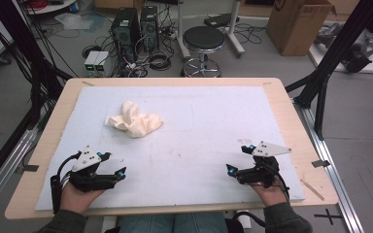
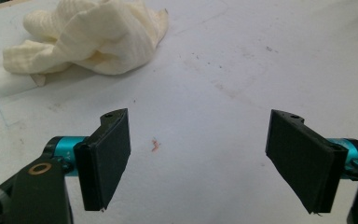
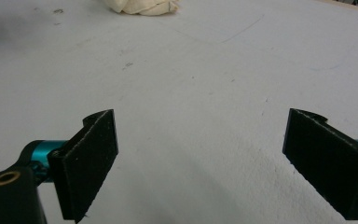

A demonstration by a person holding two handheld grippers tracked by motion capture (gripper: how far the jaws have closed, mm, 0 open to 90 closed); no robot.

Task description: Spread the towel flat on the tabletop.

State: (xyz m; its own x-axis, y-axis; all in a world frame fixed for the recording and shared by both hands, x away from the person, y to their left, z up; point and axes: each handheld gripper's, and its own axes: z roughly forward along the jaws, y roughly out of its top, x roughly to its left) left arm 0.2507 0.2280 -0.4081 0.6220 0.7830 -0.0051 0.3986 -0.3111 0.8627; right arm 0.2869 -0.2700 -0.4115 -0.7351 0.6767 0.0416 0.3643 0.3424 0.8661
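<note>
— High view first: where's the cloth (image 1: 135, 119)?
— Crumpled on the white mat (image 1: 209, 121), left of centre, well apart from both grippers.
— Jaws?
— Left gripper (image 1: 117, 165) and right gripper (image 1: 237, 159) both spread wide, grasping nothing.

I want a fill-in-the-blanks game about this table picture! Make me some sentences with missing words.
1. The crumpled cloth on the white mat is cream in ____.
2. The fingers of the left gripper stand wide ____ with nothing between them.
3. The cloth lies nearer to the ____ gripper than to the right gripper.
4. Behind the table, on the floor, stands a round black ____.

Missing words: colour; open; left; stool
</note>
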